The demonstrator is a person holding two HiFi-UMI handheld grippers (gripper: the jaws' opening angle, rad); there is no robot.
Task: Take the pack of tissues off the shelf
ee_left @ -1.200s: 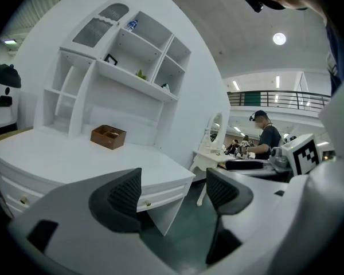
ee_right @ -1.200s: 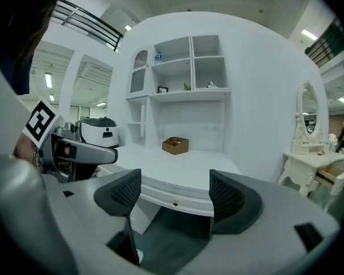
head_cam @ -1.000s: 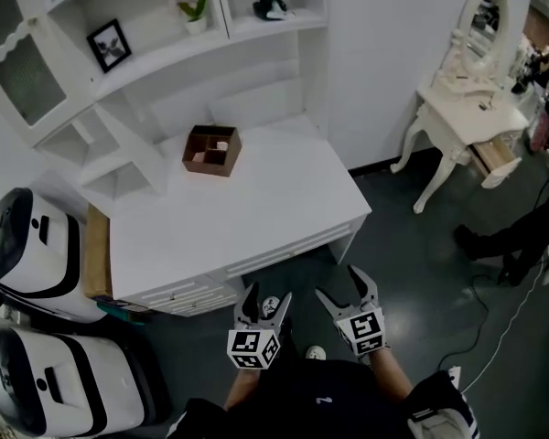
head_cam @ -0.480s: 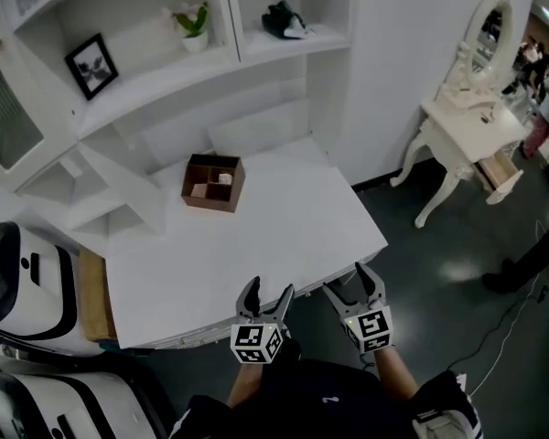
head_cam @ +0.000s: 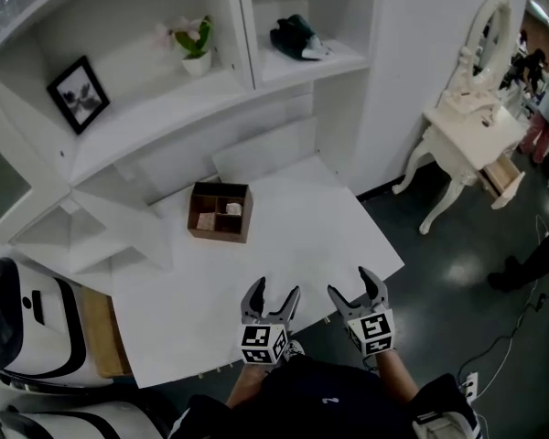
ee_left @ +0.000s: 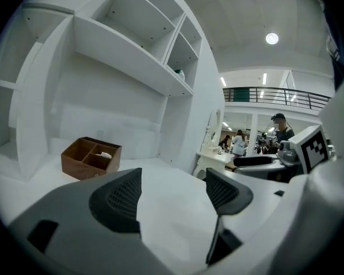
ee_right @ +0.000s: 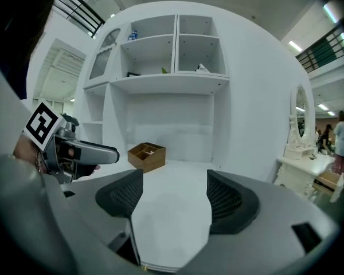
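The pack of tissues, dark green with a white end, lies on the upper right shelf; in the right gripper view the pack is small and far off. Low in the head view, both grippers hover at the white desk's front edge, far below the pack. My left gripper is open, with nothing between its pads. The jaws of my right gripper stand wide and are closing, with nothing between them. A brown divided box sits at the back of the desk.
A potted plant and a framed picture stand on the shelf left of the pack. A white dressing table with an oval mirror stands to the right on the dark floor. White machines sit left of the desk.
The view has closed in on the desk and shelves. Both grippers have moved forward, from over the dark floor to the desk's front edge. Both still hold nothing.
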